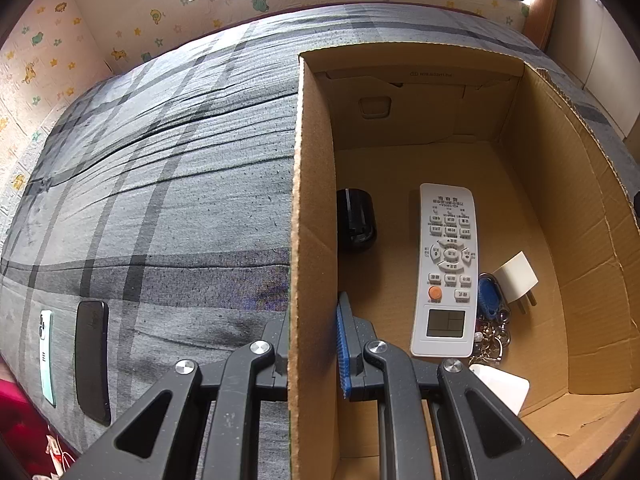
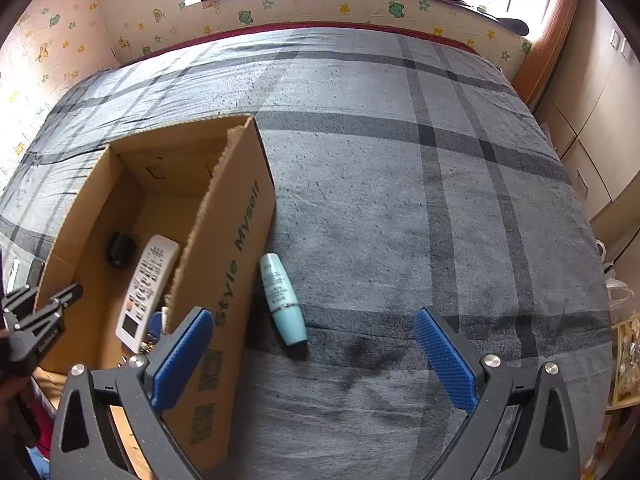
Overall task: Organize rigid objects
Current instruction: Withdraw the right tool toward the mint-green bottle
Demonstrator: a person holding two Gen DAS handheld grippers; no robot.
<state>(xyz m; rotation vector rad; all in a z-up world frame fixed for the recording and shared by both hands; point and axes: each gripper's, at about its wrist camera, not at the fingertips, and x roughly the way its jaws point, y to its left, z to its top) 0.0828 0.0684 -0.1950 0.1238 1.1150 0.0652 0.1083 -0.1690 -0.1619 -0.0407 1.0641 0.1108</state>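
The left claw [image 1: 314,364] is clamped on the left wall of the corrugated cardboard box [image 1: 312,200]; its outer finger is hidden behind that wall. The right claw [image 2: 316,356] gapes empty above a smooth pale-blue bottle [image 2: 283,299] lying on the bed [image 2: 400,200] just right of the box. Inside lie a white remote control [image 1: 446,272], a black cylinder [image 1: 356,219], half-hidden keys [image 1: 490,320] and a white plug [image 1: 516,278].

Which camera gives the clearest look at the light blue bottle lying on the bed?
The right wrist view. The light blue bottle lies in full sight on the grey plaid blanket, just outside the cardboard box, ahead of the open right gripper. The left wrist view does not show it at all.
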